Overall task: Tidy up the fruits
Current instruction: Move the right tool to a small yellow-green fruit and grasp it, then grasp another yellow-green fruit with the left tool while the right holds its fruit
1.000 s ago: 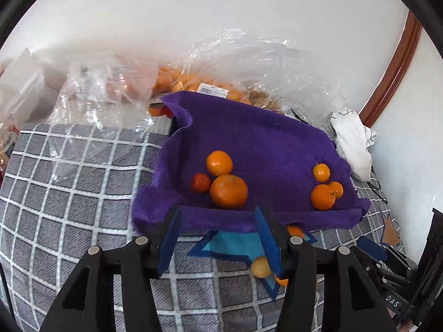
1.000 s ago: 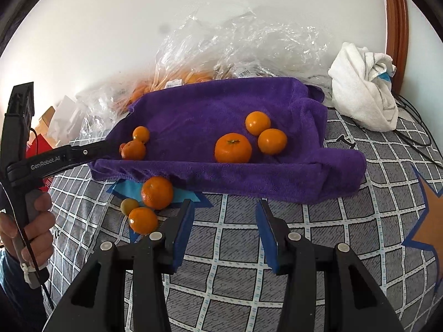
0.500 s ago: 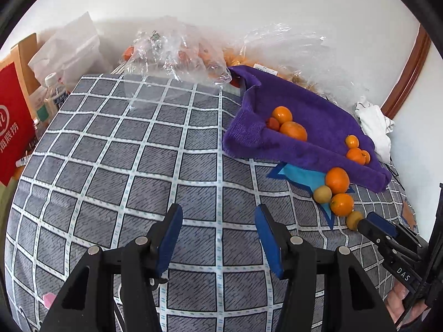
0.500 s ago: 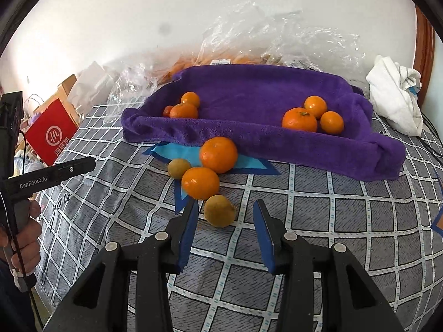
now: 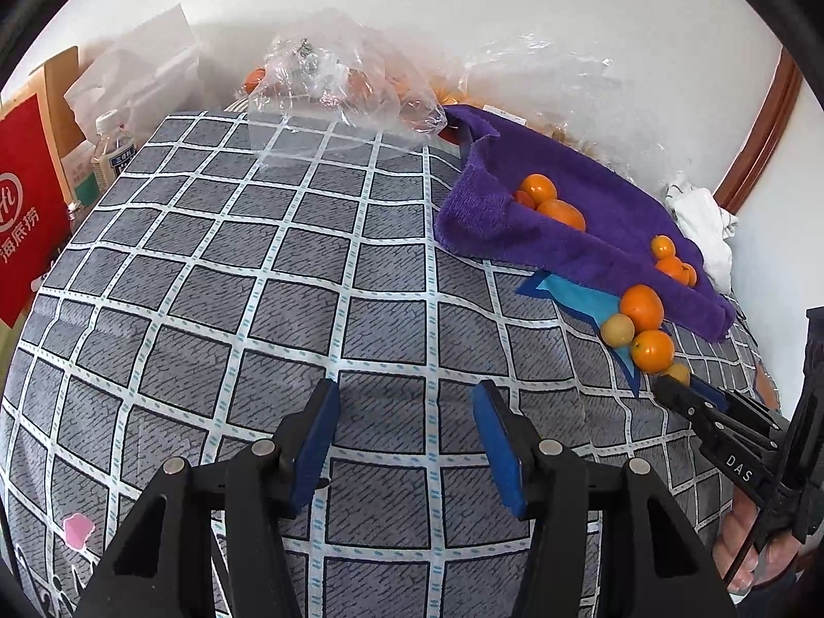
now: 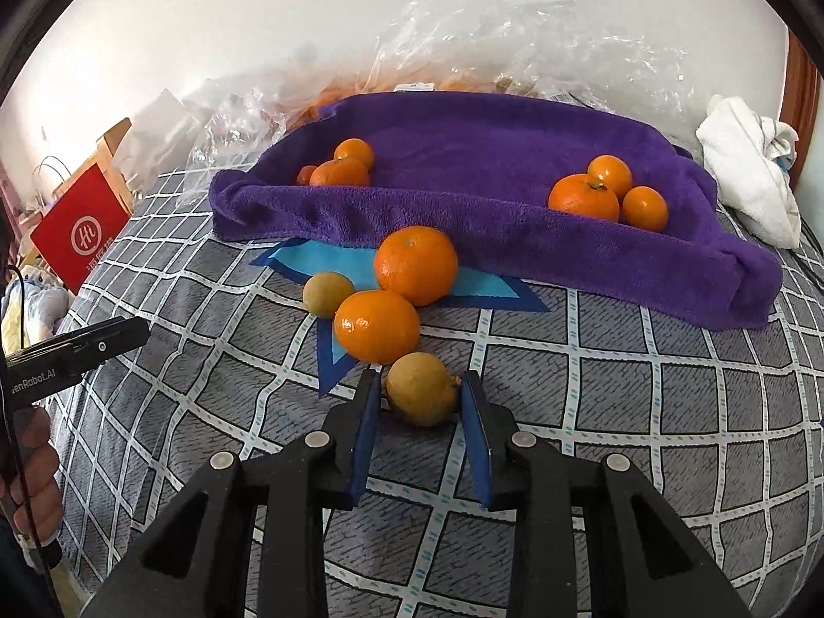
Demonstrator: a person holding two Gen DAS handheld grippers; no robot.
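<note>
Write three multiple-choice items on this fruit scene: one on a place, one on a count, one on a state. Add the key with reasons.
1. Where is the yellowish fruit nearest the right tool?
A. between its fingers
B. on the purple towel
C. inside a plastic bag

2. How many fruits lie on the checked cloth, off the purple towel?
A. two
B. four
C. six

3. How is the left tool?
A. shut on an orange
B. open, holding nothing
C. shut on the towel

Key: 1 A, the blue pads flank it; 2 B, two oranges and two yellowish fruits sit in front of the towel; 3 B, only cloth shows between its spread fingers.
</note>
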